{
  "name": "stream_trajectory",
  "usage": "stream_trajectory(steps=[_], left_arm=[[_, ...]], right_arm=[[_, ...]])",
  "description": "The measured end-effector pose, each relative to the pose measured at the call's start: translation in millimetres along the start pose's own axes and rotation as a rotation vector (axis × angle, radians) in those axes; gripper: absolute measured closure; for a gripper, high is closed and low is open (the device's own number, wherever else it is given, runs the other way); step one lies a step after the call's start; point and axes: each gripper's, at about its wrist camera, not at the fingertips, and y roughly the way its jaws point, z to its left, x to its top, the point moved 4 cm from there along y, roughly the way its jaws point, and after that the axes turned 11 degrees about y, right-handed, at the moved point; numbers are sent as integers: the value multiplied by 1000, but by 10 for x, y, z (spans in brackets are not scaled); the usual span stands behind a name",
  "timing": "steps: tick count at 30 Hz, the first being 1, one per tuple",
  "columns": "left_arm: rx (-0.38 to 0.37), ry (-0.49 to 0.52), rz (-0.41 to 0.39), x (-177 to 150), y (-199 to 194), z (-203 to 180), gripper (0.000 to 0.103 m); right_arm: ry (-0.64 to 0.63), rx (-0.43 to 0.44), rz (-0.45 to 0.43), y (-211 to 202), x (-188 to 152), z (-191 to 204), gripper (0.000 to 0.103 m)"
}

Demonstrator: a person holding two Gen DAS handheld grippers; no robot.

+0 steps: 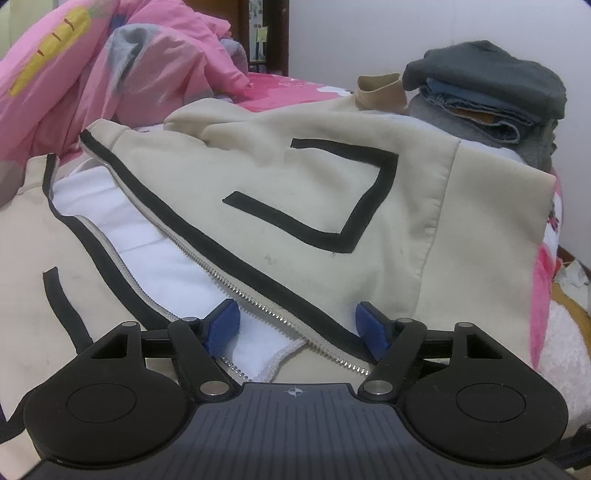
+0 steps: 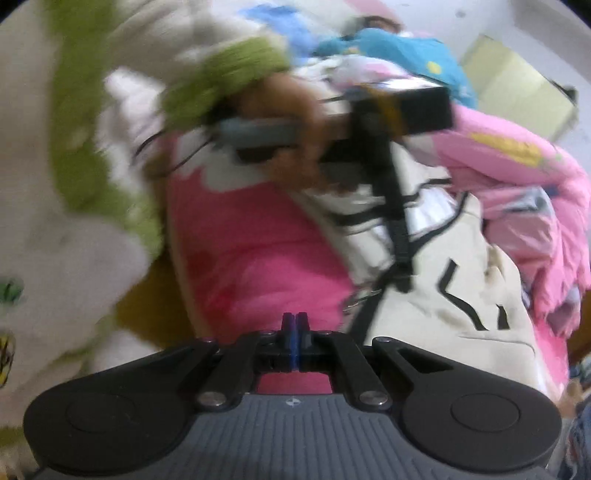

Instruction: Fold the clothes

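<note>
Left wrist view: sharp, even soft indoor light, no glare, faint shadows under the beige jacket (image 1: 295, 206) folds. Right wrist view: heavy motion blur above the jacket, sharper below. Fisheye bending, dark corners in both.

The jacket (image 1: 332, 206) lies on the bed (image 2: 258, 236), folded clothes (image 1: 487, 99) behind it, bedding (image 1: 110, 74) behind-left

Wall: plain white (image 1: 424, 29), behind the bed.
Bed: bright pink printed sheet (image 2: 251, 236); crumpled pink quilt (image 1: 122, 62) with a carrot print heaped at the far side.
Furniture: dark wooden post (image 1: 245, 33) beyond the quilt.
Floor: brownish strip (image 1: 569, 258), lower right.
Light: even, indoor.
</note>
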Motion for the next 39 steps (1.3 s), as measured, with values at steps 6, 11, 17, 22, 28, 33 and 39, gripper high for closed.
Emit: stream_trajectory(steps=[6, 11, 17, 22, 28, 33, 39], left_arm=[[6, -45, -32, 27, -142, 36, 33], [5, -121, -120, -24, -595, 162, 32], [13, -106, -140, -302, -1002, 158, 32], [31, -47, -120, -574, -1053, -8, 32], [27, -79, -115, -783, -1002, -72, 32], [33, -68, -127, -820, -1035, -60, 32], [30, -88, -142, -885, -1076, -12, 32]], right_arm=[[441, -22, -36, -115, 21, -352, 98], [924, 18, -65, -139, -97, -709, 60], [1430, 171, -141, 76, -490, -955, 61], [1539, 251, -227, 216, -506, -1043, 98], [1518, 357, -325, 292, -72, -1056, 99], [1552, 497, -463, 410, 378, -1179, 99], [1444, 427, -473, 395, 393, -1045, 99]])
